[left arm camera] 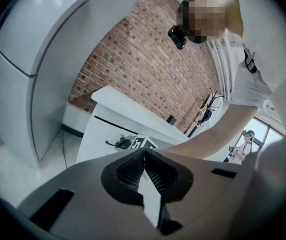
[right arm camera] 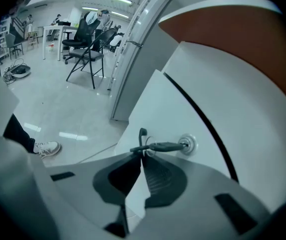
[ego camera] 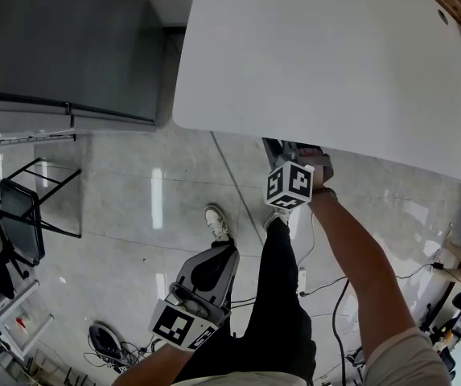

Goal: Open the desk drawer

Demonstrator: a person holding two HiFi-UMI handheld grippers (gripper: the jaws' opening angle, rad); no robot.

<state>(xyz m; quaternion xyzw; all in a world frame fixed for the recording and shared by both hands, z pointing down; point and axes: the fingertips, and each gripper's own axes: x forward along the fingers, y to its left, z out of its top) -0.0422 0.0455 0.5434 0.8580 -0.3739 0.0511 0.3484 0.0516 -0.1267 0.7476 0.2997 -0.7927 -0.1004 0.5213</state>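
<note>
Well, right hand-held gripper (right arm camera: 143, 155) looks closed on the key (right arm camera: 158, 147) in the drawer (right arm camera: 170, 114) just under the worktop (ego camera: 318, 55) (left hand-held gripper (left arm camera: 144, 156) shut, empty); pulling by it risks slipping off or bending it.

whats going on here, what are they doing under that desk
A person stands at a white desk with a gripper in each hand. The right gripper reaches under the desk's edge, and its jaws look closed on the key sticking out of the lock in the white drawer front. The drawer does not look pulled out yet. The left gripper hangs low beside the person's leg, jaws together and empty.
</note>
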